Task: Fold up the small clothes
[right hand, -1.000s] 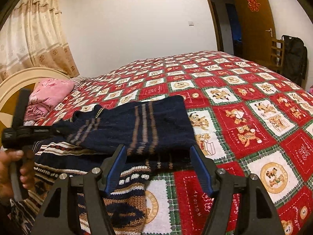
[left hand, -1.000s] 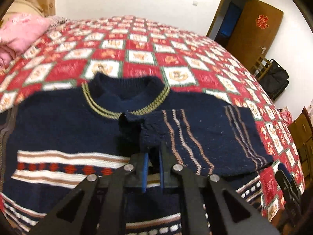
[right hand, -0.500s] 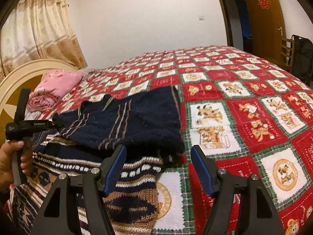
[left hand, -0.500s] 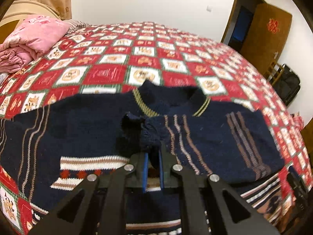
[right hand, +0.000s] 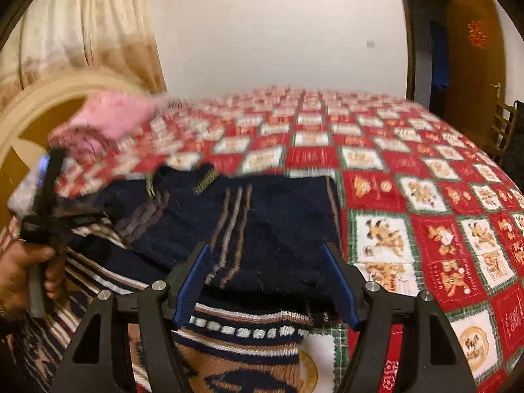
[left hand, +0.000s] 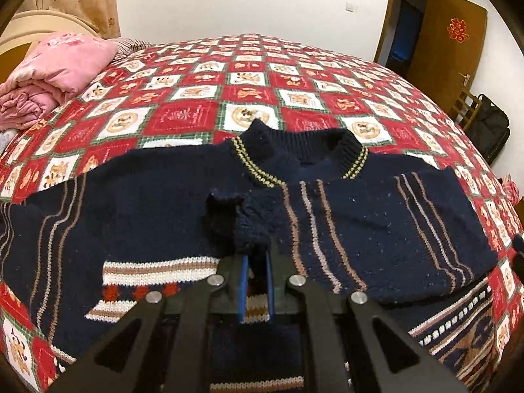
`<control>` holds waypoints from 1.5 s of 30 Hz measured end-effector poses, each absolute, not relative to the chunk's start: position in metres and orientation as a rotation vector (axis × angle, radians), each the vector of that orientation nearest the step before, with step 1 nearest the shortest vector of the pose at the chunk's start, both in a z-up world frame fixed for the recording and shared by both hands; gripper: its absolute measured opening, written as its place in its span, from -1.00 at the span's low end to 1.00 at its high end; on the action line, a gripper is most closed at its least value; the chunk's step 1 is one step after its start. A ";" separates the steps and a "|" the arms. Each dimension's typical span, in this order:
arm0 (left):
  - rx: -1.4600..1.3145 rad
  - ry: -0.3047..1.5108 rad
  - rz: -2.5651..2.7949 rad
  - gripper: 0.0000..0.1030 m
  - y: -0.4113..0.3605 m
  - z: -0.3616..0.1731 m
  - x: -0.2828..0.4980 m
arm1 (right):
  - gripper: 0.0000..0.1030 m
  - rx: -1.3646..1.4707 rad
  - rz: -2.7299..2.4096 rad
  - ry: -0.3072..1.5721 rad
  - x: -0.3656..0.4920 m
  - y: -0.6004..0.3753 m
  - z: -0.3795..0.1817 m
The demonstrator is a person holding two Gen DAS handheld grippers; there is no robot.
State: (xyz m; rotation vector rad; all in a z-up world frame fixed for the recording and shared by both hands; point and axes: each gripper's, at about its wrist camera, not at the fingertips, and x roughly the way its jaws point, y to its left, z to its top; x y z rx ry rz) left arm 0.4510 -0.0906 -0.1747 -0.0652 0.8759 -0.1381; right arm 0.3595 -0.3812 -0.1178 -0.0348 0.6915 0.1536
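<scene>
A navy knitted sweater (left hand: 147, 203) with striped bands lies flat on the bed, collar towards the far side. Its right sleeve (left hand: 376, 226) is folded across the chest. My left gripper (left hand: 255, 262) is shut on the sleeve cuff (left hand: 252, 226), holding it over the middle of the chest. In the blurred right wrist view, my right gripper (right hand: 267, 249) stands open just above the folded sleeve (right hand: 281, 203) near the sweater's side edge, its pads not pressing on the cloth. The left gripper (right hand: 82, 219) and the hand (right hand: 19, 271) holding it show at the left.
A red, white and green patchwork quilt (left hand: 249, 75) covers the bed. A folded pink blanket (left hand: 55, 65) lies at the far left by the cream headboard (right hand: 39, 98). A brown door (left hand: 452, 49), a wooden chair and a black bag (left hand: 491, 124) stand at the right.
My left gripper drew the cuff further left across the chest, then held still. My right gripper swung left, so the folded sleeve now lies between its open fingers.
</scene>
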 end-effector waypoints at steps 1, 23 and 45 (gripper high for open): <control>-0.068 0.877 -0.138 -0.81 -0.090 -0.176 0.451 | 0.35 -0.016 0.136 0.775 0.369 -0.384 -0.130; -0.024 0.861 -0.127 -0.70 -0.092 -0.198 0.447 | 0.36 -0.075 0.086 0.879 0.377 -0.348 -0.166; -0.165 0.857 -0.213 -0.59 -0.074 -0.202 0.446 | 0.39 -0.192 0.029 0.817 0.370 -0.298 -0.146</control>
